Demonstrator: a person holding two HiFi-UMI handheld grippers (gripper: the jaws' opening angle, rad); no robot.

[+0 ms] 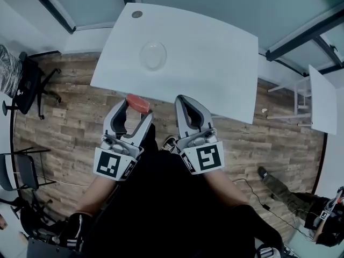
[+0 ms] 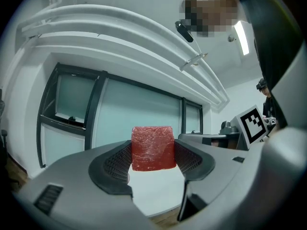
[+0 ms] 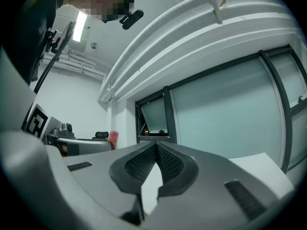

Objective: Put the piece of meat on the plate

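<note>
A red block of meat (image 1: 137,103) is clamped between the fingertips of my left gripper (image 1: 136,105), held in the air just short of the white table's near edge. In the left gripper view the piece of meat (image 2: 153,148) fills the gap between the two dark pads. A clear glass plate (image 1: 153,55) lies on the table (image 1: 215,63), ahead of the meat and slightly right. My right gripper (image 1: 181,100) hovers beside the left one, shut with nothing in it; its pads (image 3: 169,164) meet at the tips.
A small round dark cap (image 1: 137,14) sits at the table's far left corner. Wooden floor (image 1: 70,128) lies below both grippers. Office chairs (image 1: 27,85) stand at the left, a second white table (image 1: 323,109) at the right, and a person's leg (image 1: 279,190) at the lower right.
</note>
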